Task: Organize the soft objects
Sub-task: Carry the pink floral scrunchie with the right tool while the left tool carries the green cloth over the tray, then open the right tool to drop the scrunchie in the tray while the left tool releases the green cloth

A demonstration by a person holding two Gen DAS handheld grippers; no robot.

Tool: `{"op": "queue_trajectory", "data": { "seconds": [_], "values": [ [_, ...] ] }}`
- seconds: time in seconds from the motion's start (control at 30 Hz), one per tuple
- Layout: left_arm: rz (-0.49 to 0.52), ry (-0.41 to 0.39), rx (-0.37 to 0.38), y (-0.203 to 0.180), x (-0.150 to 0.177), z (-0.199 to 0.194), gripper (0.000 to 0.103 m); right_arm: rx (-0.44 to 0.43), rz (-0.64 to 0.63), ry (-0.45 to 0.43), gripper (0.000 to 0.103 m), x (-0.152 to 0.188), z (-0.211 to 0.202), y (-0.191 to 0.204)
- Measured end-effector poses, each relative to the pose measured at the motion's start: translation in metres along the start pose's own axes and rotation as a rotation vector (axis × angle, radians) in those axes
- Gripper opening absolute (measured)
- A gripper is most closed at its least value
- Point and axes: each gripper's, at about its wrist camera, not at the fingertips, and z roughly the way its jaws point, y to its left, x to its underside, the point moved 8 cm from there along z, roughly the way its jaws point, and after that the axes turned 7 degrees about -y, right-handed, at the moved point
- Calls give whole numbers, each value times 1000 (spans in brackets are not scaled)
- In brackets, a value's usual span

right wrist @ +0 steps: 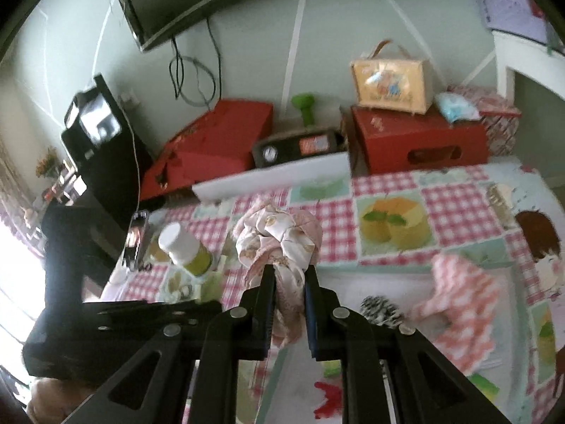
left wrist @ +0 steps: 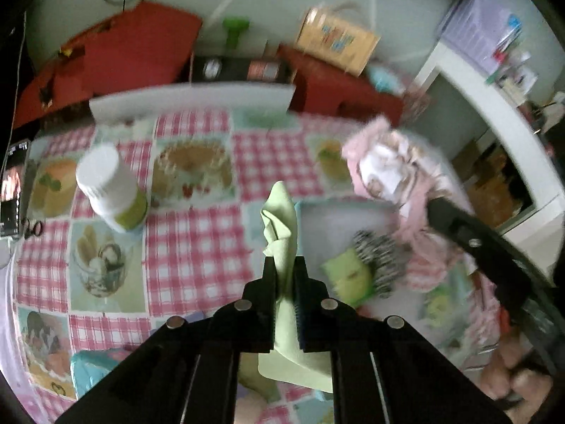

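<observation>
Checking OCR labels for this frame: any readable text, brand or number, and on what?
None can be read.
Yellow bag: print blurred.
Red box: small mark, too small.
Black box: dial and label blurred.
White-capped jar: label illegible.
Phone screen: too small.

The soft, matt pale-green cloth [left wrist: 280, 212] is creasing into folds between the matt black plastic jaws of the left gripper [left wrist: 285, 265], whose arms are carrying dull round metal rivets, while the thin pink-and-cream printed fabric [right wrist: 279, 236], faintly sheeny, is bunching between the matching jaws of the right gripper [right wrist: 289, 272]. The smooth pink-checked tablecloth [left wrist: 197, 226] printed with desserts is covering the table, and the white-capped, green-labelled plastic jar [left wrist: 111, 187] is showing a smooth, slightly glossy surface.
</observation>
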Motion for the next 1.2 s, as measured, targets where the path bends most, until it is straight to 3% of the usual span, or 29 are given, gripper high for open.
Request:
{"op": "queue_trajectory", "data": {
  "seconds": [0.23, 0.53, 0.73, 1.13, 1.2],
  "values": [
    [12, -103, 66, -31, -21, -14, 9, 129, 41, -108, 16, -25, -47, -40],
    [92, -36, 101, -80, 1, 15, 9, 403, 179, -161, 16, -23, -101, -132],
    [165, 5, 83, -104, 23, 40, 9, 508, 278, -84, 16, 9, -104, -183],
    [190, 141, 22, -99, 57, 91, 11, 462, 332, 175, 18, 81, -47, -197],
    [193, 164, 12, -97, 63, 96, 22, 462, 326, 210, 19, 88, -41, -196]
  ]
}}
